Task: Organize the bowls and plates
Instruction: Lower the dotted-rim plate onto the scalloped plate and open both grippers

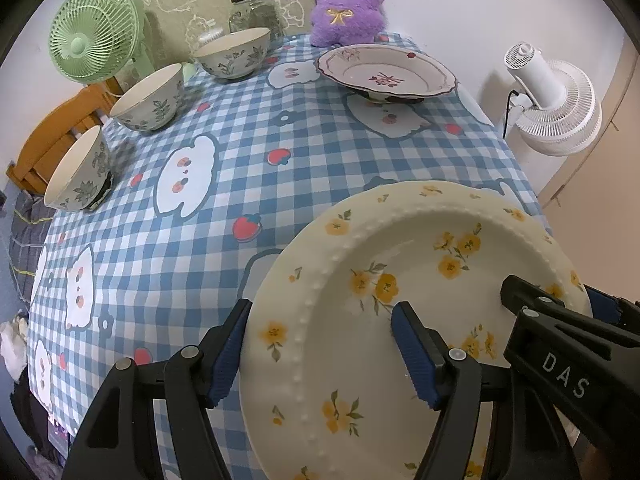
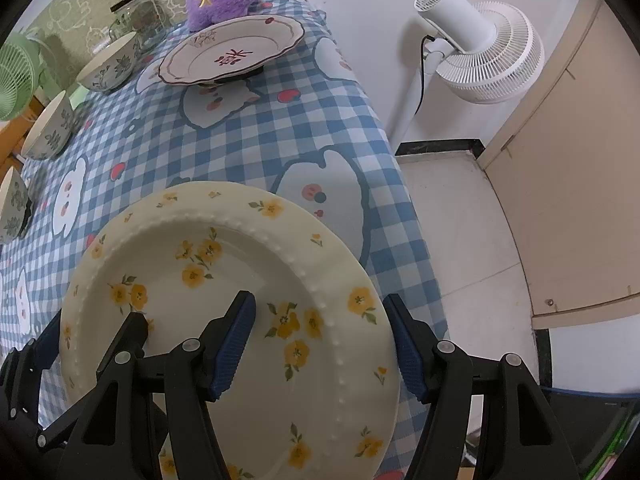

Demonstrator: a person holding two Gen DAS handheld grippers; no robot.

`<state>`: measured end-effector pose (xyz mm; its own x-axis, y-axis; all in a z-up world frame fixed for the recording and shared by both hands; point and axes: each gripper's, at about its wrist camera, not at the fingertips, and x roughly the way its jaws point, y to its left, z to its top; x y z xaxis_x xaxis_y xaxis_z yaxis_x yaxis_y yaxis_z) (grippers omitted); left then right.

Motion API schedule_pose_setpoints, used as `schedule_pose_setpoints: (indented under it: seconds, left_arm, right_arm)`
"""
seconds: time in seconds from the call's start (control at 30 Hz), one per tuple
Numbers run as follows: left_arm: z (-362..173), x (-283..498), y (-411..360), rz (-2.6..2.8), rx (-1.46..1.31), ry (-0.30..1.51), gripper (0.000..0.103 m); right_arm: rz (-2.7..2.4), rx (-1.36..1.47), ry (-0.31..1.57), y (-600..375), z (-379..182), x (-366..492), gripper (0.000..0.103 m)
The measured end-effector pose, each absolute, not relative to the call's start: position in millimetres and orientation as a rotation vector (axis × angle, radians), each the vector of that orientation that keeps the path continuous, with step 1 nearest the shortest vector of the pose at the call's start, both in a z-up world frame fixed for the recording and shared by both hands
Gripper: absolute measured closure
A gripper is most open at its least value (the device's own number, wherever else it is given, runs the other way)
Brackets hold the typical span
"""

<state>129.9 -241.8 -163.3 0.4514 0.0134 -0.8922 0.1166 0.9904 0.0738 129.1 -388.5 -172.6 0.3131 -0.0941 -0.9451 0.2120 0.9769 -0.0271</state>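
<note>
Both hands are on the yellow-flower plate (image 1: 400, 320) right now; it sits at the near right corner of the tabletop (image 1: 248, 184), close to the edge, and looks tipped up a bit, though I can't tell if it's fully clear of the cloth.

My left hand-held gripper (image 1: 320, 344) straddles the plate's left rim, one finger outside and one over the well; the right hand-held gripper (image 2: 320, 340) does the same on the right rim. Are the jaws clenched or slack? Honestly can't tell from either view; the pads sit wide around the rim and I don't see them pressing; so I'd call it cradling, not a sure pinch.

What matters for the next move: the red-flower plate (image 1: 386, 74) is straight ahead at the far end, just in front of the purple plush toy (image 1: 348, 0); the three bowls (image 1: 150, 98) line the left edge, well apart from it. So I reckon the carry goes forward, away from me, to stack plate on plate; both grippers are equally placed, so neither leads. My worry is the plate slipping if one side lets go first.
</note>
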Motion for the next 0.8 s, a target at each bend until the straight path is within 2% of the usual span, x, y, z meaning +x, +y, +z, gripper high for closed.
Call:
schedule_pose_setpoints:
  seconds: [0.3,0.8]
  left_arm:
    - [-166.4,124.8,-248.3,-0.040,0.178,1.059,0.032]
    - [-159.3,126.2,-236.3,-0.124,0.077,1.123,0.018]
  right_arm:
    - [-0.211,0.088,1.211,-386.3,-173.2,126.4,0.035]
    - [-0.157,0.110,1.199,-388.1,-157.9,123.7,0.030]
